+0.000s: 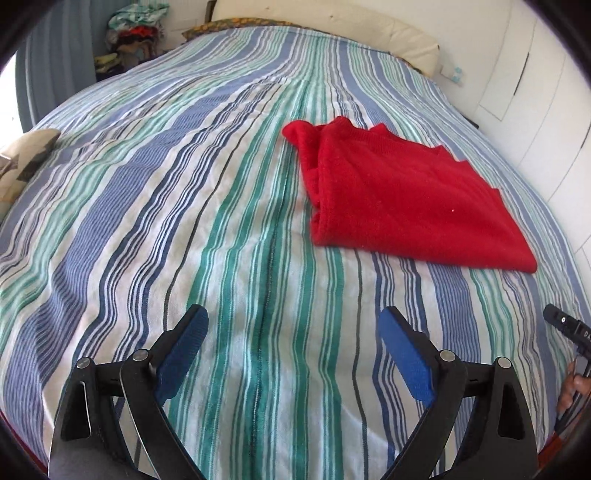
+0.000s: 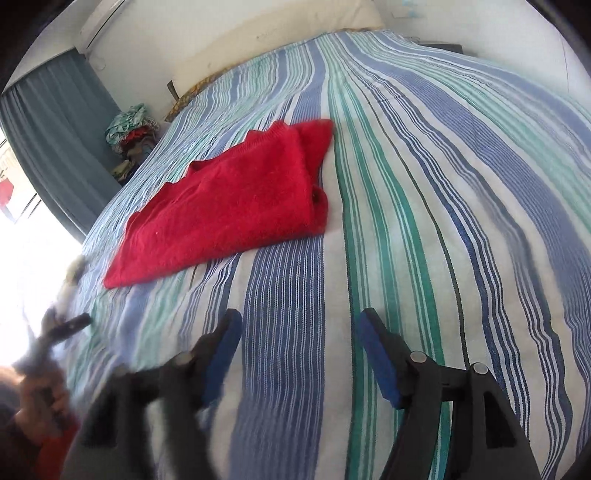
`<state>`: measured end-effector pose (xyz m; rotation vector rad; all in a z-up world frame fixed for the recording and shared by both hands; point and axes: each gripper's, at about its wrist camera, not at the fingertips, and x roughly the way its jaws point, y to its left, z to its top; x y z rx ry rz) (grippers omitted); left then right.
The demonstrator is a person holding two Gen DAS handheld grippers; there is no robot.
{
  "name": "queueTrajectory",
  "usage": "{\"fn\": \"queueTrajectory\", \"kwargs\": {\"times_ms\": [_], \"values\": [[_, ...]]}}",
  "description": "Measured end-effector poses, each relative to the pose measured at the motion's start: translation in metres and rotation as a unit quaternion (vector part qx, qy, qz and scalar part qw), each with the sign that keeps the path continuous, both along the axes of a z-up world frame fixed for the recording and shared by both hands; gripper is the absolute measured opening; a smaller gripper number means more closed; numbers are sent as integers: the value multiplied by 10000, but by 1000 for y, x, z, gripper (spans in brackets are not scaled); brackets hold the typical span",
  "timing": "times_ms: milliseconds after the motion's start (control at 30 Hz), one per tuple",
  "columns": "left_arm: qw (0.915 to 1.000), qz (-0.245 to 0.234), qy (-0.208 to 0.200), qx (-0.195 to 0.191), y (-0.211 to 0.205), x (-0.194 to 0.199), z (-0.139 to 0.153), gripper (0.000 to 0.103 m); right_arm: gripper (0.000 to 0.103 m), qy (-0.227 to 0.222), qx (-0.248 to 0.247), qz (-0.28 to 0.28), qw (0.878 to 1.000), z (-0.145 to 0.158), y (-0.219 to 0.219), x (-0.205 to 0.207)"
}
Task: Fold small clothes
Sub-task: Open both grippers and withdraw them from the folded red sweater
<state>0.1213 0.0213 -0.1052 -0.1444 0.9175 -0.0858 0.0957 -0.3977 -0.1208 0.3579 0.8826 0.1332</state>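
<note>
A red knit garment [image 1: 402,195] lies folded into a flat rectangle on the striped bedspread [image 1: 184,206]. In the left wrist view it sits ahead and to the right of my left gripper [image 1: 293,321], which hangs open over bare bedspread, nothing between its blue pads [image 1: 406,358]. In the right wrist view the red garment [image 2: 229,203] lies ahead and to the left of my right gripper [image 2: 299,325], also open and empty above the striped bedspread [image 2: 424,221]. Neither gripper touches the garment.
A cream headboard cushion [image 1: 351,26] runs along the far end of the bed. A pile of clothes [image 1: 133,37] stands beyond the bed's far left corner beside a grey curtain [image 2: 55,140]. White cupboard doors [image 1: 535,92] flank the right. A patterned cushion [image 1: 22,158] lies at the left edge.
</note>
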Motion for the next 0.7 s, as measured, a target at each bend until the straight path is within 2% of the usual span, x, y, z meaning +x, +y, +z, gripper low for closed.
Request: {"fn": "queueTrajectory", "kwargs": {"times_ms": [100, 233, 333, 500, 700], "values": [[9992, -66, 327, 213, 0, 1, -25, 96, 67, 21, -35, -1, 10000, -4, 2, -3], [9993, -273, 80, 253, -3, -10, -34, 102, 68, 62, 25, -16, 10000, -13, 0, -3], [9986, -316, 68, 420, -9, -9, -37, 103, 72, 61, 23, 8, 10000, -15, 1, -2], [9986, -327, -77, 402, -10, -11, -37, 103, 81, 180, -182, 284, 9993, -14, 10, 4], [9985, -332, -113, 420, -11, -13, -38, 103, 83, 363, -168, 418, 9983, -9, 11, 11]]}}
